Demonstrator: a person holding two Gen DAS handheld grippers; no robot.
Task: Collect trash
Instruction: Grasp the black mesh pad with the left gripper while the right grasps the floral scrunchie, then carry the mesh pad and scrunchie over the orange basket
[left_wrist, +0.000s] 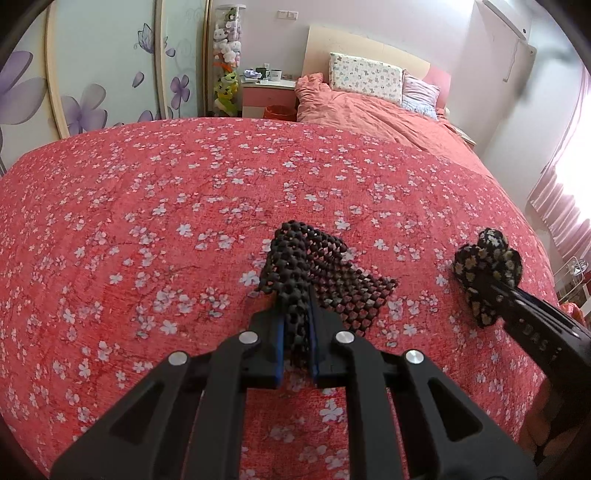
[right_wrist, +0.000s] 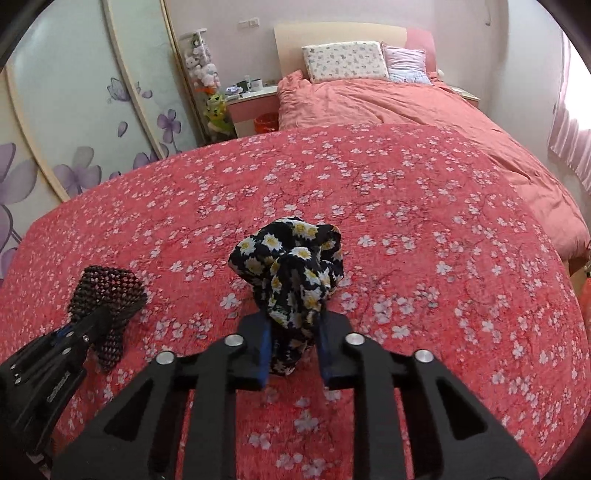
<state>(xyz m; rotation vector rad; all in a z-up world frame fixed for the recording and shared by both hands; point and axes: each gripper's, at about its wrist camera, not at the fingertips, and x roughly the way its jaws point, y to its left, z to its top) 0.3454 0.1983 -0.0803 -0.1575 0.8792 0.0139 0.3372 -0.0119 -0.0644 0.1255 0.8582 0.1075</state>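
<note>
A black beaded mesh piece (left_wrist: 317, 269) lies on the red flowered cloth (left_wrist: 147, 221), one end bunched between the blue pads of my left gripper (left_wrist: 296, 314), which is shut on it. The right wrist view shows that mesh piece (right_wrist: 105, 291) and the left gripper (right_wrist: 92, 325) at the lower left. A crumpled black cloth with daisies (right_wrist: 291, 273) stands up from the red cloth (right_wrist: 424, 240), and my right gripper (right_wrist: 293, 325) is shut on its lower part. In the left wrist view the daisy cloth (left_wrist: 484, 262) and the right gripper (left_wrist: 491, 291) are at the right.
Beyond the red cloth is a bed with a pink duvet (left_wrist: 369, 110) and pillows (left_wrist: 364, 75). A pink nightstand (left_wrist: 267, 94) with cups, an orange bin (left_wrist: 277, 112) and a tube of plush toys (left_wrist: 227, 59) stand at the back left. Curtains (left_wrist: 565, 206) hang at the right.
</note>
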